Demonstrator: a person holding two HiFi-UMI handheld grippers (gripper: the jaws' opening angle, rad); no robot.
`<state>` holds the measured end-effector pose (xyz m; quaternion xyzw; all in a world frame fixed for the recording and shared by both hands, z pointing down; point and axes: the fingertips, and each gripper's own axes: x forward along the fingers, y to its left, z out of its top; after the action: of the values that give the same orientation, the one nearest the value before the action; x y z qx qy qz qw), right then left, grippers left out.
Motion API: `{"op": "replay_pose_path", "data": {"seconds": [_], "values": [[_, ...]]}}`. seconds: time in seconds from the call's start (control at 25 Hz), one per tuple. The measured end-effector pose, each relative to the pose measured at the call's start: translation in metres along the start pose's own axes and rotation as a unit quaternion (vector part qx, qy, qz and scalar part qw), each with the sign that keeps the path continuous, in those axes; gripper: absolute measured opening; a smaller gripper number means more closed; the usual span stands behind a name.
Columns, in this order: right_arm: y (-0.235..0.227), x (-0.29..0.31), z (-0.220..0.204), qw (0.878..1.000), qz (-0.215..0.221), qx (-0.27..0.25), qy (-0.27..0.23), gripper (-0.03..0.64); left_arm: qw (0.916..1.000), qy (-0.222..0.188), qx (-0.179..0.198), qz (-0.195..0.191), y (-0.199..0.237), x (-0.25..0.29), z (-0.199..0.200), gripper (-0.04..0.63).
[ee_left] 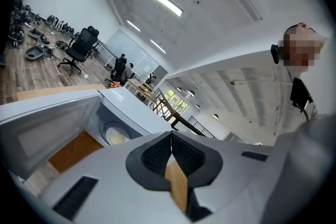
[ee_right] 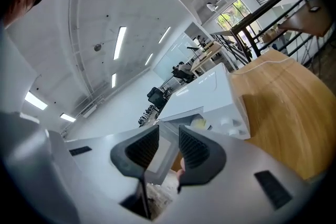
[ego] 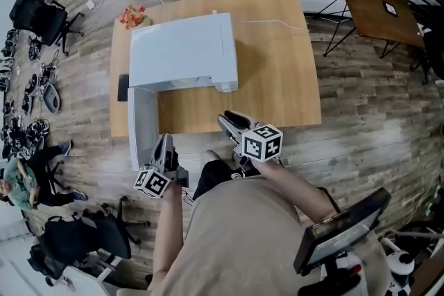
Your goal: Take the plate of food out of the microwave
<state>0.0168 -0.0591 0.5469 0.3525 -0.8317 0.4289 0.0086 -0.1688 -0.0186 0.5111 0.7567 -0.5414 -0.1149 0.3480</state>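
The white microwave (ego: 182,52) stands on the wooden table (ego: 277,80) with its door (ego: 142,125) swung open toward me on the left. In the left gripper view the plate of food (ee_left: 116,136) sits inside the cavity; it also shows in the right gripper view as the plate (ee_right: 198,123). My left gripper (ego: 164,140) hangs off the table's front edge beside the open door, its jaws (ee_left: 171,136) shut with nothing between them. My right gripper (ego: 226,119) hovers at the table's front edge, right of the opening, jaws (ee_right: 169,134) apart and holding nothing.
A red object (ego: 132,16) lies at the table's far left corner, and a thin cable (ego: 274,23) runs across its far right. A second wooden table (ego: 378,7) stands at the back right. Office chairs (ego: 38,14) and a seated person (ego: 17,184) are on the left.
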Motion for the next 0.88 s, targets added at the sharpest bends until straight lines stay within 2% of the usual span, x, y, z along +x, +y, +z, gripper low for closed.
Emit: {"op": "replay_pose_path", "data": {"seconds": [0.16, 0.36, 0.6, 0.72, 0.88], "values": [[-0.022, 0.017, 0.0, 1.0, 0.001, 0.009, 0.01, 0.104, 0.9994, -0.009, 0.017, 0.03, -0.009, 0.003, -0.004, 0.003], [-0.039, 0.062, -0.008, 0.999, -0.009, 0.039, 0.027, 0.104, 0.9983, -0.025, 0.01, 0.051, 0.013, 0.008, 0.007, 0.003], [-0.059, 0.116, -0.023, 0.988, -0.058, 0.14, 0.027, 0.104, 0.9992, -0.03, 0.0, 0.026, 0.038, 0.024, 0.023, 0.003], [-0.064, 0.147, -0.032, 0.986, -0.073, 0.146, 0.018, 0.11, 0.9996, -0.028, -0.002, 0.011, 0.052, 0.031, 0.036, 0.003], [-0.078, 0.197, -0.05, 0.984, -0.088, 0.152, 0.014, 0.18, 1.0, -0.006, -0.001, -0.004, 0.075, 0.041, 0.048, 0.003]]}}
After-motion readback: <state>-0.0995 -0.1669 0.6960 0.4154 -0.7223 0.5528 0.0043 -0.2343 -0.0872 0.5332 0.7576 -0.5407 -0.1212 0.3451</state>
